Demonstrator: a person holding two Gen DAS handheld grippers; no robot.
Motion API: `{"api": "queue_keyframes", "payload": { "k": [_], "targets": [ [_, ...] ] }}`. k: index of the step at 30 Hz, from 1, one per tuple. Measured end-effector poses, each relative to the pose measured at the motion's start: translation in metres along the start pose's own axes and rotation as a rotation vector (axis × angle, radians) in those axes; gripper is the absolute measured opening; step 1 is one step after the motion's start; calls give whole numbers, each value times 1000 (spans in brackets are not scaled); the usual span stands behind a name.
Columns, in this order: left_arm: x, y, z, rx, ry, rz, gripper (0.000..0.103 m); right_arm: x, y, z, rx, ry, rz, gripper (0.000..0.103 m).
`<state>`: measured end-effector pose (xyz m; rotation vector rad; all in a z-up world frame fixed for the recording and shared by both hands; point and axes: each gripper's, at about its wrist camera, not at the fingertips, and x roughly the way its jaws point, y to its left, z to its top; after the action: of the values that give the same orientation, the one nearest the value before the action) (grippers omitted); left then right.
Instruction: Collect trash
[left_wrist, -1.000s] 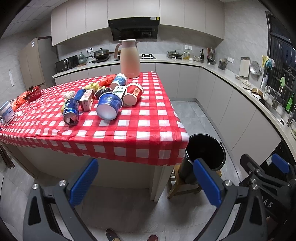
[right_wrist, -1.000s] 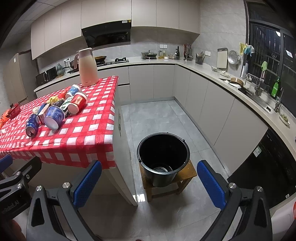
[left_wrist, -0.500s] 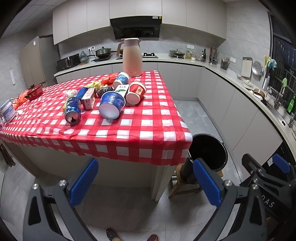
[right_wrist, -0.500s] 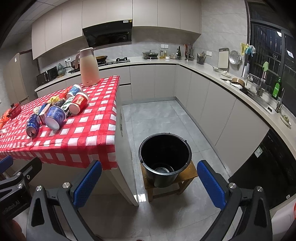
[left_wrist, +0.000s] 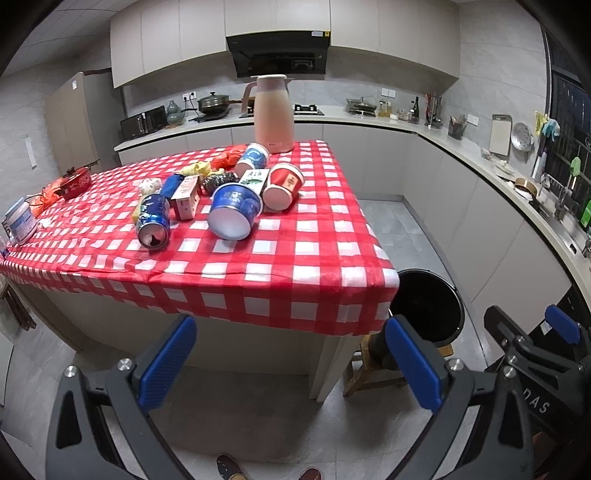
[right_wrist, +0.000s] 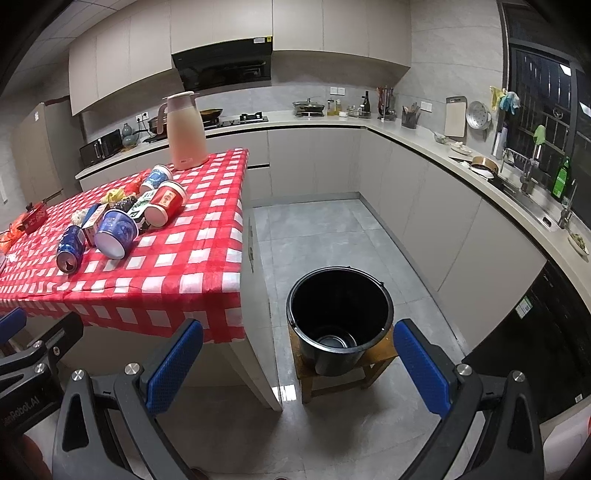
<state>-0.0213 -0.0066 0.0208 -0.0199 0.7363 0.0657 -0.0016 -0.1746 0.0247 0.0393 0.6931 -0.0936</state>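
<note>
Beside table (right_wrist: 207, 258), perhaps non-empty bucket (right_wrist: 306, 325)

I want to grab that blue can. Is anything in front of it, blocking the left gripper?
No. The can lies nearest the table's front edge, with only bare tablecloth between it and the open left gripper.

Grey tiled floor (right_wrist: 325, 236) at centre. Pale cabinets (right_wrist: 221, 40) across the top, dark range hood (right_wrist: 223, 68) beneath. L-shaped counter (right_wrist: 417, 138) curving right. Barred dark window (right_wrist: 543, 96) at upper right. Red-checked table (left_wrist: 295, 236) centre-left.
</note>
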Motion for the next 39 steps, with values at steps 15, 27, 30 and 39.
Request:
{"api": "queue_keyframes", "payload": {
  "k": [15, 27, 30, 39],
  "targets": [
    [27, 44, 18, -73, 25, 78, 103, 37, 43, 23, -59, 18, 92, 103],
    [91, 135, 53, -150, 90, 148, 103, 91, 134, 57, -72, 68, 160, 103],
    [106, 159, 63, -157, 102, 158, 103, 107, 160, 67, -64, 82, 177, 103],
    [159, 214, 102, -172, 146, 105, 103, 145, 238, 100, -50, 98, 174, 103]
  ]
}}
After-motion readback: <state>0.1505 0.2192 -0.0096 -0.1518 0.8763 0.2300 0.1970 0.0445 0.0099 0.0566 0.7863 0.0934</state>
